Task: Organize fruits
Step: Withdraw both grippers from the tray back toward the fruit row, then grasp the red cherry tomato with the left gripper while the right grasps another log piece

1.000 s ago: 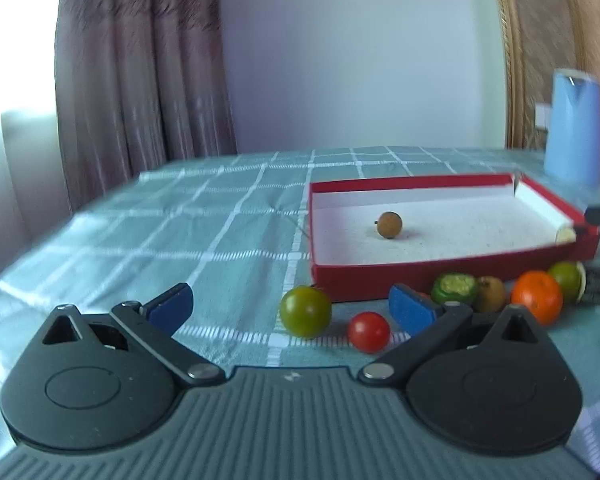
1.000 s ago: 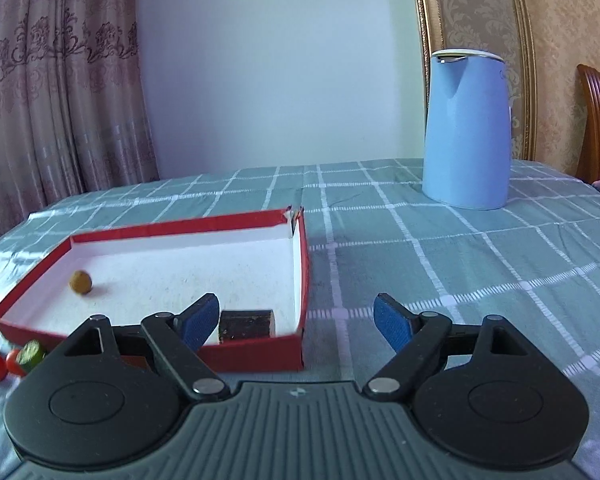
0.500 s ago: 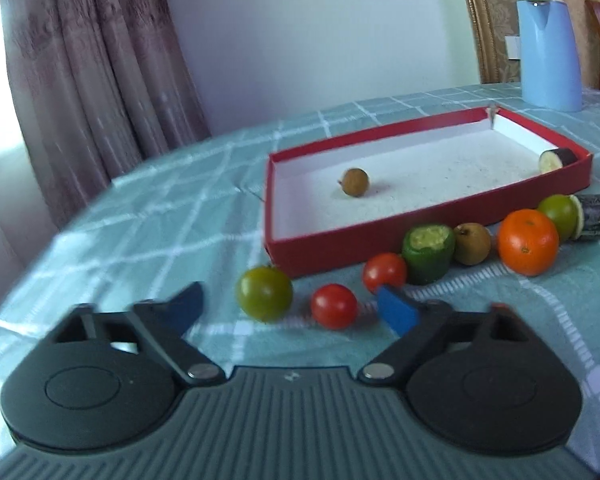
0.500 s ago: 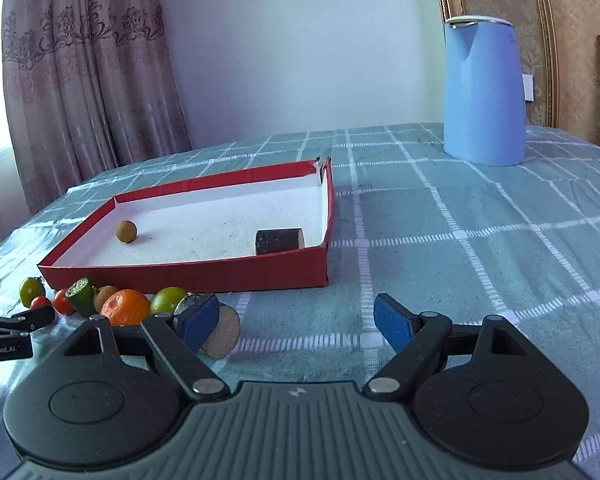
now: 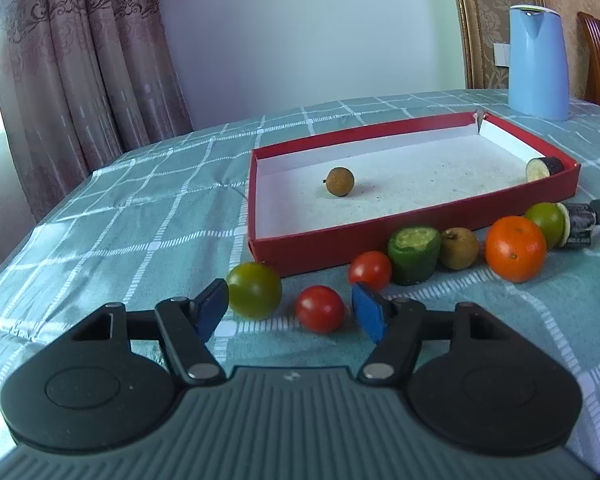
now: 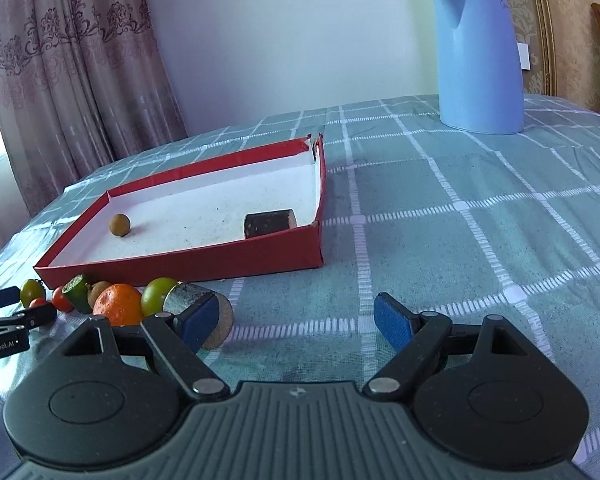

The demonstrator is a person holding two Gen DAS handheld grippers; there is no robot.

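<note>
Checked teal tablecloth (image 5: 140,216) over a table; curtains (image 5: 60,80) at left, pale wall behind, blue kettle (image 6: 480,60) at the far right.

Nearest, left side: left gripper (image 5: 292,310), jaws part-spread and just been closing, nothing pinched. Between its blue pads lie a red cherry tomato (image 5: 320,309) and a green tomato (image 5: 254,290); the green one is close against the left pad, contact not certain.

Nearest, right side: right gripper (image 6: 296,320), jaws wide apart, holding nothing. A cut eggplant piece (image 6: 188,294) lies just behind its left pad; bare cloth between the pads.

Row on the cloth, along the near wall of the box, left to right:
- second red tomato (image 5: 370,270)
- cut green vegetable piece (image 5: 414,254)
- brown kiwi-like fruit (image 5: 458,248)
- orange (image 5: 515,249)
- green round fruit (image 5: 544,220), touching the eggplant piece

Container: red shallow box (image 5: 380,248), white lining, open top.
Contents, two items only:
- small brown round fruit, longan-like (image 5: 340,182), left-centre of the floor
- dark eggplant chunk (image 6: 269,223), at the near right corner against the wall

Progress, by judgement: early. Two pieces are in the box; eight remain outside on the cloth. Left gripper appears to be starting on one of the near tomatoes. Whether sorting by kind is wanted cannot be told.
</note>
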